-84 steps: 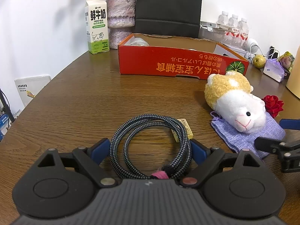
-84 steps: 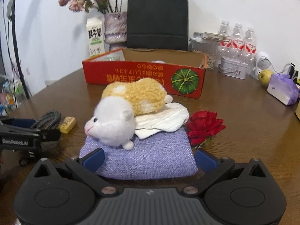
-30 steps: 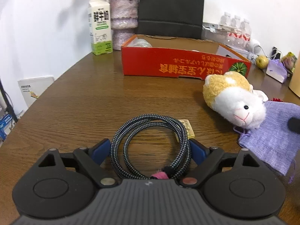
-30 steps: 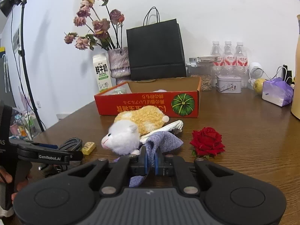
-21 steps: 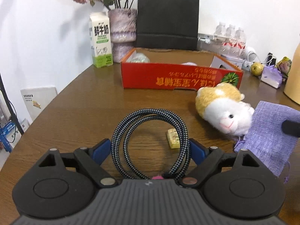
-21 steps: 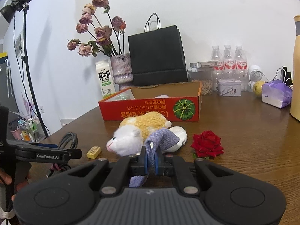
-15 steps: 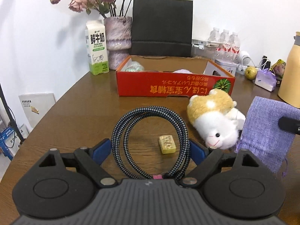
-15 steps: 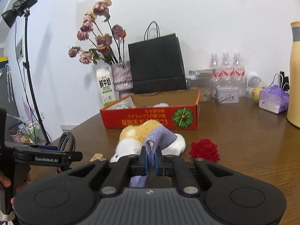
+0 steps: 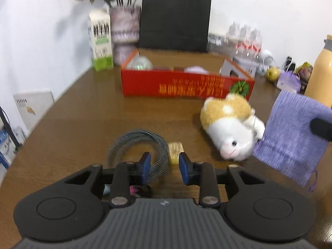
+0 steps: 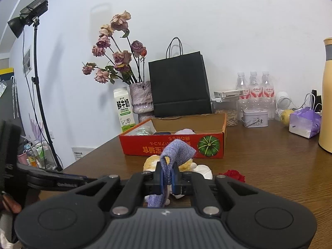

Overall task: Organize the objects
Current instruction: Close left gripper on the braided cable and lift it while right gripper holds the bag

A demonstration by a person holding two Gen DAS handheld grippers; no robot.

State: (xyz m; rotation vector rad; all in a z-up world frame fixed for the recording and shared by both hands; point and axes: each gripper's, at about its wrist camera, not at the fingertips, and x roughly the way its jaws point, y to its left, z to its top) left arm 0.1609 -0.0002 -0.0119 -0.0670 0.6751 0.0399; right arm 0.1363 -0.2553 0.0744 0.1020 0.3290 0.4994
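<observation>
Brown wooden table (image 9: 83,112) carries everything. Left gripper (image 9: 162,164), jaws partly apart and gripping nothing, has the coiled cable (image 9: 139,145) lying across its left finger, a yellow block (image 9: 175,155) just ahead. Right of it lies the plush toy (image 9: 228,128). Right gripper (image 10: 168,180) is clamped on the purple pouch (image 10: 176,151), lifted off the table, the red box (image 10: 174,145) beyond.

Table (image 9: 87,112): brown wood, smooth with a soft sheen. Pouch (image 9: 290,132): coarse lilac woven cloth, matt. Toy animal (image 9: 228,124): fluffy white and tan plush. Cable (image 9: 143,143): braided fabric sheath, grey, matt. Box (image 10: 172,147): cardboard, red printed outside, raw brown inside. Bag (image 10: 178,85): matt black paper. Gripper bodies: matt black plastic, ribbed near the camera, with smooth blue finger pads (image 9: 146,164).
</observation>
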